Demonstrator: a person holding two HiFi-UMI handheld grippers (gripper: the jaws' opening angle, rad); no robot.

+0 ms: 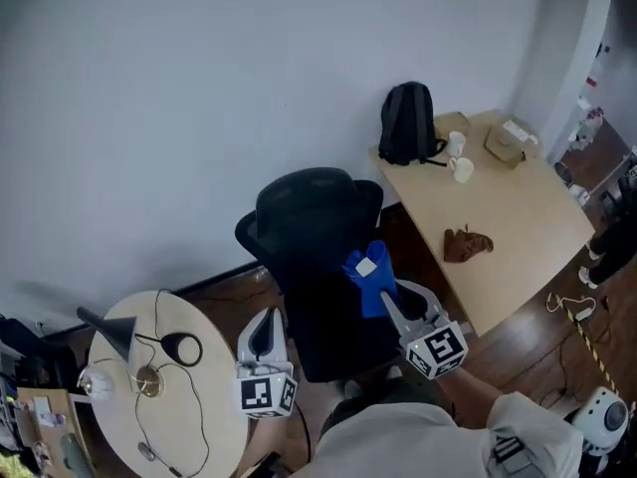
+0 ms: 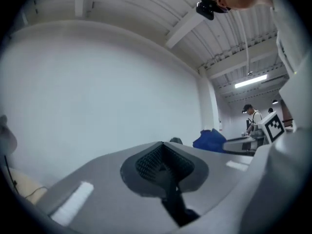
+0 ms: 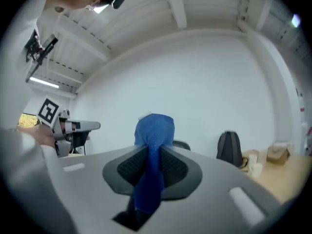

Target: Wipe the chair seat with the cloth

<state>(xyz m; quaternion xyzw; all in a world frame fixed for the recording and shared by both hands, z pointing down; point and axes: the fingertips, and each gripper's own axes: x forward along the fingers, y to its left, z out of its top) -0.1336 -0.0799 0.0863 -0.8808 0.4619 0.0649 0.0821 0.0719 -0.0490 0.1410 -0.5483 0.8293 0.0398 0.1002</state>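
A black office chair [image 1: 317, 229] stands before the white wall, its dark seat [image 1: 328, 332] right below me. My right gripper [image 1: 386, 305] is over the seat's right side, shut on a blue cloth [image 1: 370, 279] that hangs bunched from its tips. In the right gripper view the cloth [image 3: 153, 145] is pinched between the closed jaws [image 3: 152, 155]. My left gripper [image 1: 265, 332] hovers at the seat's left edge, shut with nothing in it. The left gripper view shows its jaws [image 2: 162, 155] pressed together, the cloth [image 2: 210, 139] off to the right.
A wooden table [image 1: 518, 232] stands right of the chair with a black backpack [image 1: 408, 122], white cups [image 1: 459, 159], a small box [image 1: 506, 142] and a brown rag [image 1: 466, 245]. A round table [image 1: 204, 406] with cables is at the left. A person [image 2: 251, 118] stands far off.
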